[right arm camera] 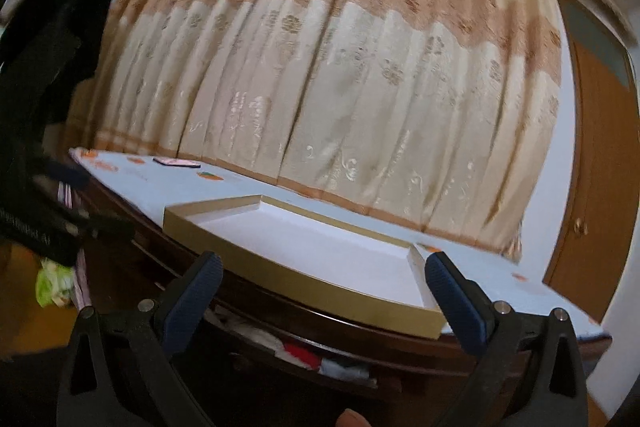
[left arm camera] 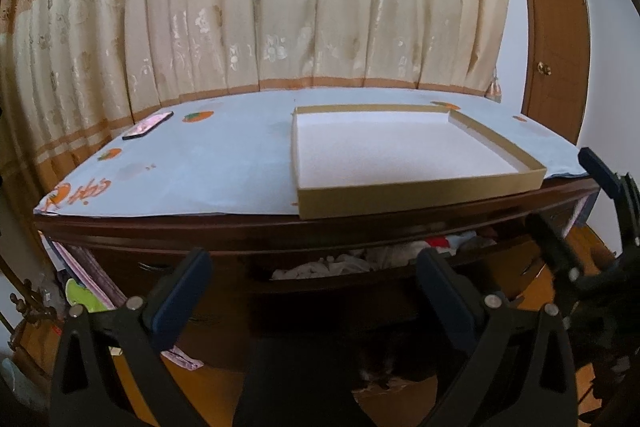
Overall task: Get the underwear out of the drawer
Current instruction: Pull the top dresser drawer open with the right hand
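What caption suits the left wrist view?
Open left tool faces a partly open drawer of crumpled clothes, below an empty shallow box on the dresser top.

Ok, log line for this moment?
drawer: ajar, clothes visible | box: empty, on dresser | left gripper: open, before drawer | right gripper: open, holds nothing

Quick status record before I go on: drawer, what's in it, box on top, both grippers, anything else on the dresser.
drawer: partly open
clothes: white, grey and red pieces bunched inside the drawer; underwear not told apart
box: shallow, gold-sided, white inside, nothing in it, at the dresser's front edge
left hand-held gripper: open, holds nothing
right hand-held gripper: open, holds nothing
phone: on the cloth, back left
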The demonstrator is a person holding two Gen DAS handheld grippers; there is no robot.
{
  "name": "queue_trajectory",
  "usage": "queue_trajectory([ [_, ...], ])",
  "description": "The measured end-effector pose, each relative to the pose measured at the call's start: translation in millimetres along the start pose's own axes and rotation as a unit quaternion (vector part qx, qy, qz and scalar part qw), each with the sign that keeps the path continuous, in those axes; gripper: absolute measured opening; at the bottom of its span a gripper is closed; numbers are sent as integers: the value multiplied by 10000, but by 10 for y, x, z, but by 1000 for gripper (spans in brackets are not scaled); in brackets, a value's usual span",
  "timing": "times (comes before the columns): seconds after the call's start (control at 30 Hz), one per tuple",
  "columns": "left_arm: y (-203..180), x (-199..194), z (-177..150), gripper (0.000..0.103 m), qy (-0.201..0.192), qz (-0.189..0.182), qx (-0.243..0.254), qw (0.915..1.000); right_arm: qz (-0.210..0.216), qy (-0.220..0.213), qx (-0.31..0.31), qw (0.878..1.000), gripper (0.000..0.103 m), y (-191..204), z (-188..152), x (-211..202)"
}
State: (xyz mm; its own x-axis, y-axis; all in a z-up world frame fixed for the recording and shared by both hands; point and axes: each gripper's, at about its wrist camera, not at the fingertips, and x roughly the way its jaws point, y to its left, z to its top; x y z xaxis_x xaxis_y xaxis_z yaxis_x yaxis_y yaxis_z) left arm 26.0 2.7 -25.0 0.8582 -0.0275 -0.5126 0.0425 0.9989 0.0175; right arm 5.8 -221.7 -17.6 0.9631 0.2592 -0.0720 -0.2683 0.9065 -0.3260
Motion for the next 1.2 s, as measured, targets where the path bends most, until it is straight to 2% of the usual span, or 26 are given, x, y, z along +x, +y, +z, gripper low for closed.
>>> queue_trajectory([
  [0.13, -12, 164, 10, 103, 21, 101, 43, 9999, 226, -142, -169, 9995, 102, 46, -111, 154],
  [0.37, 31, 348, 29, 103, 91, 116, -74, 9999, 224, -373, -356, 9984, 102, 112, -234, 370],
  [0.77, 29, 554, 25, 103, 182, 114, -111, 9997, 462, -460, -394, 9971, 102, 146, -417, 666],
  [0.93, 26, 631, 28, 103, 198, 215, -99, 9995, 356, -540, -549, 9964, 102, 168, -493, 718],
  [1.2, 51, 697, 29, 103, 253, 170, -170, 9994, 170, -635, -708, 9953, 102, 213, -519, 745],
])
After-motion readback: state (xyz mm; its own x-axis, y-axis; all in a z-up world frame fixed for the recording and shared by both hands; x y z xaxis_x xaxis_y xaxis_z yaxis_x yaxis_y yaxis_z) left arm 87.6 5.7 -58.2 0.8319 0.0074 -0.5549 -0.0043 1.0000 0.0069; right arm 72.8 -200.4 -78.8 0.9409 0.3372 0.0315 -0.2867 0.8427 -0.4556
